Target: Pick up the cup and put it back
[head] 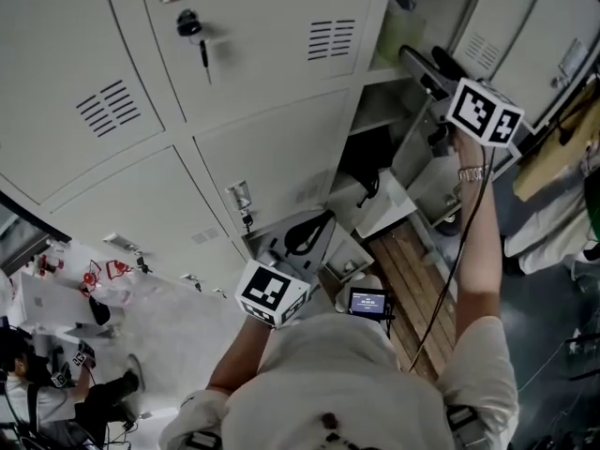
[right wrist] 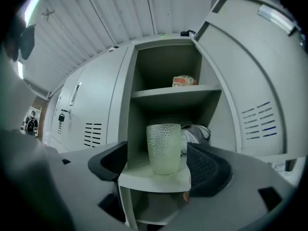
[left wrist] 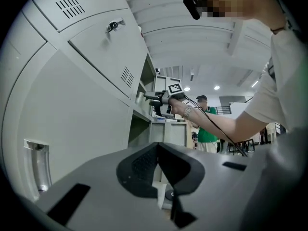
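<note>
On the lower shelf [right wrist: 154,179] of the open locker [right wrist: 166,66], the cup [right wrist: 166,148] stands upright near the front edge, between the spread jaws of the right gripper [right wrist: 159,163]. Neither pad touches it, so it rests on its own base. Judgement: the cup is set back, and the wide spread allows a clean withdrawal. The left gripper [left wrist: 161,170] is held low beside the closed locker doors [left wrist: 101,57], jaws pressed together on nothing, taking no part.
</note>
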